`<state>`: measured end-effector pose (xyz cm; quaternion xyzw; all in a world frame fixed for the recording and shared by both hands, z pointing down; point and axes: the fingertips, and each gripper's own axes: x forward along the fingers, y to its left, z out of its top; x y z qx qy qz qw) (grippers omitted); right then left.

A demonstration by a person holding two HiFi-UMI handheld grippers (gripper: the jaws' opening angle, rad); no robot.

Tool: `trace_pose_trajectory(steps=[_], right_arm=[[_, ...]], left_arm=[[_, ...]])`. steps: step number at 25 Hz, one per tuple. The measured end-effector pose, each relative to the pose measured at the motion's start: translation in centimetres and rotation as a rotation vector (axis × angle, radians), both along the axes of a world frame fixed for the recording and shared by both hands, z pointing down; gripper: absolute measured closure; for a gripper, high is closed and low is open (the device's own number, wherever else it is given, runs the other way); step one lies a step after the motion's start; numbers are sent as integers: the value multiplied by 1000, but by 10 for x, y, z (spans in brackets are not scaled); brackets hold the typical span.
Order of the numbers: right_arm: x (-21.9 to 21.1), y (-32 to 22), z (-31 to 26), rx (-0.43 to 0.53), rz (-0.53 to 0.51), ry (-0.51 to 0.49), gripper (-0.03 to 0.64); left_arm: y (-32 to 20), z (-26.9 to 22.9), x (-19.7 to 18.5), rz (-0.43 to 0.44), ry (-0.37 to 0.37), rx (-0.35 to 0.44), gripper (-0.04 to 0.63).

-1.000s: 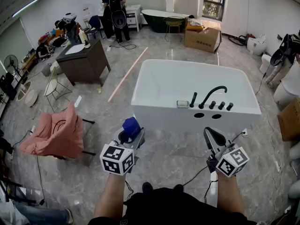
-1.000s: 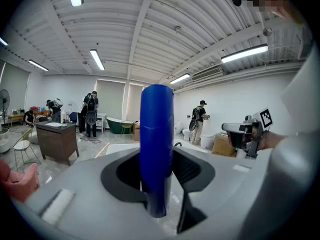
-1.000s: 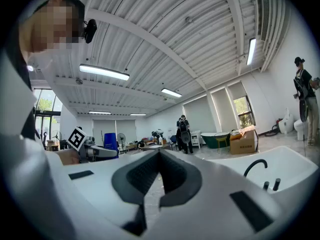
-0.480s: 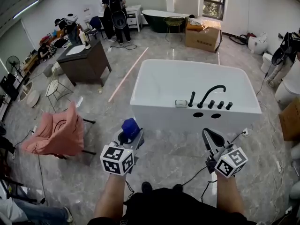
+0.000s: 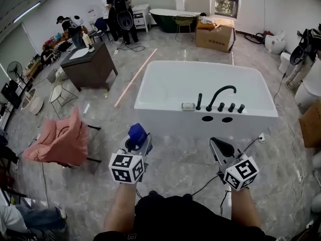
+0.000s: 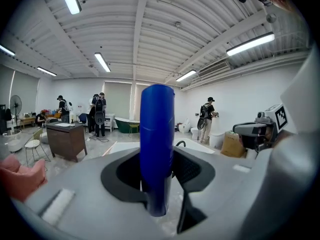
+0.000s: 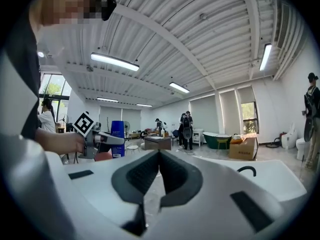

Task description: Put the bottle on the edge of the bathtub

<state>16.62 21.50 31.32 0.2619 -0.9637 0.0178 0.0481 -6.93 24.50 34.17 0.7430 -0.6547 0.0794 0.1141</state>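
— Pinching the bottle point(image 5: 137, 132) upright, that left gripper point(image 5: 135, 145); the jaws sit on its blue body.

— And the right gripper point(image 5: 219, 147)?

— Pressed together, nothing in it.

— Where's the bottle, then?

— Over the floor, short of the tub point(image 5: 155, 108). I'd call this the carry, with the placing not yet done.

— What does the next move need?

— Reaching forward, I reckon, and lowering it onto the flat near ledge, left of the tap point(image 5: 220, 92), before letting go.

— How many of each?

— One bottle, two grippers, one tap. One white tub close by, and a dark tub point(image 5: 173, 19) far back.
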Motion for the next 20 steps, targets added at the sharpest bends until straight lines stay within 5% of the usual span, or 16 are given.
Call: trace_pose_trajectory(steps=[10, 20], right_arm=[[15, -1, 20, -67, -26, -29, 604], [19, -45, 45, -169, 85, -39, 604]], left_arm=[[-3, 6, 23, 10, 13, -11, 431], [-73, 13, 22, 101, 17, -15, 431]])
